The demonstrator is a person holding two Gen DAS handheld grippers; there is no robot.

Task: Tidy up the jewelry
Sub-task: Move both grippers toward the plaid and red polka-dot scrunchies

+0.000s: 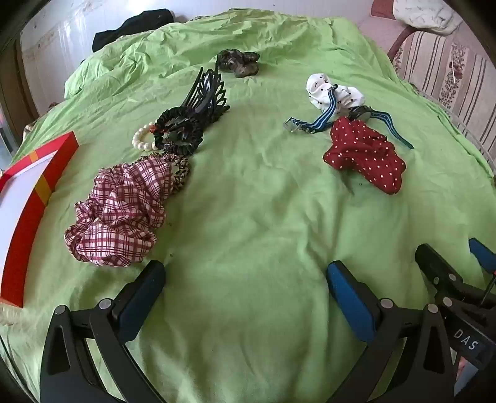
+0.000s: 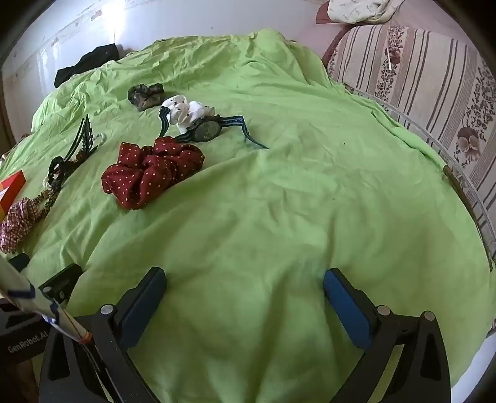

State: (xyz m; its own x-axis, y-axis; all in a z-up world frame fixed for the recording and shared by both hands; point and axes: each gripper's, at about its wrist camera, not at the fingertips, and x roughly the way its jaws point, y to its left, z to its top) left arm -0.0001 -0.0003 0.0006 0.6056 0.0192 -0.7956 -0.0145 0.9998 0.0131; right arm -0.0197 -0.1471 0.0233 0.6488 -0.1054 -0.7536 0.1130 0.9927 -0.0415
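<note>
Accessories lie on a green bedsheet. On the left are a plaid scrunchie, a pearl bracelet, a black scrunchie and a black claw clip. On the right are a red dotted scrunchie, a watch with a striped strap and a white scrunchie. A dark scrunchie lies farther back. My left gripper is open and empty above the bare sheet. My right gripper is open and empty; the red scrunchie and watch lie ahead to its left.
A red box with a white inside sits at the left edge of the bed. A striped floral cushion stands to the right. A black cloth lies at the far edge by the wall. The right gripper shows at the left view's lower right.
</note>
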